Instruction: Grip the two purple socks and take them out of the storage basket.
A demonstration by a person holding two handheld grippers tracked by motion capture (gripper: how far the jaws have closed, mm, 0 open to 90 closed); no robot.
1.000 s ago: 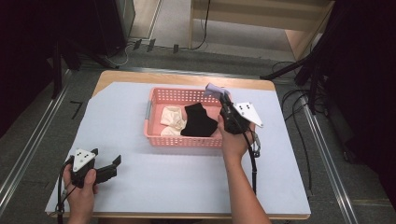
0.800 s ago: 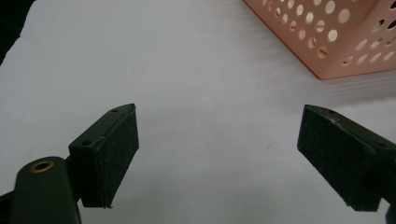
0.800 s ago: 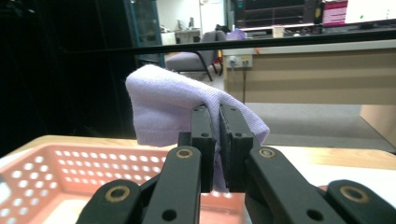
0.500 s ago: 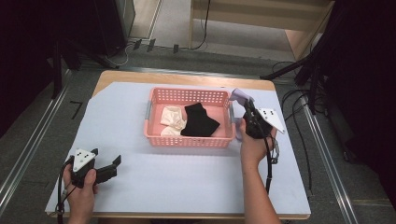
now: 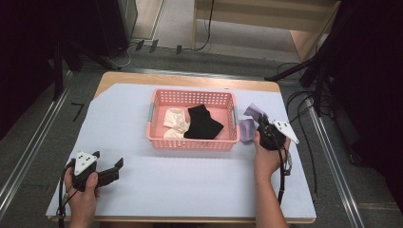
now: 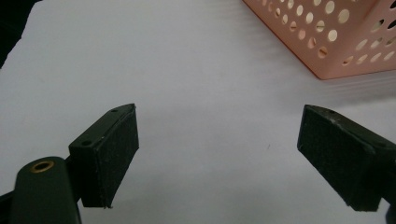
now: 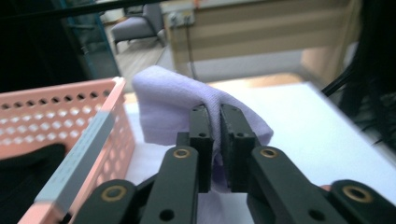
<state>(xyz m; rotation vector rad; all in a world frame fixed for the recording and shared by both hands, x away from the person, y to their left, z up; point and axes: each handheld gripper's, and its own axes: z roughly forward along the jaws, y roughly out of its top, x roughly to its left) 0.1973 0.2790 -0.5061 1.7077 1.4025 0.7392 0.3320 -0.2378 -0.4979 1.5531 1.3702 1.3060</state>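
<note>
- Lilac knitted fabric, a small soft sock or cloth (image 7: 187, 95), hangs in folds from the right gripper (image 7: 215, 123), just beside the right outer wall of the pink perforated plastic basket (image 5: 192, 140) and above the white tabletop (image 5: 190, 180).
- The right gripper's black jaws have just been easing apart, yet the fabric sits pinched between the pads (image 7: 201, 126), so it is clamped on the cloth.
- Judged from its drape, the cloth is light, limp and not fragile; it will sag and fold wherever it is unsupported. A pinch on a bunched fold or on the hem should hold best.
- Inside the basket lie a black sock (image 5: 203, 122) and a cream one (image 5: 174, 121), both soft and matte.
- The left gripper (image 5: 116, 167) rests low at the tabletop's near left, its jaws wide apart around nothing.
</note>
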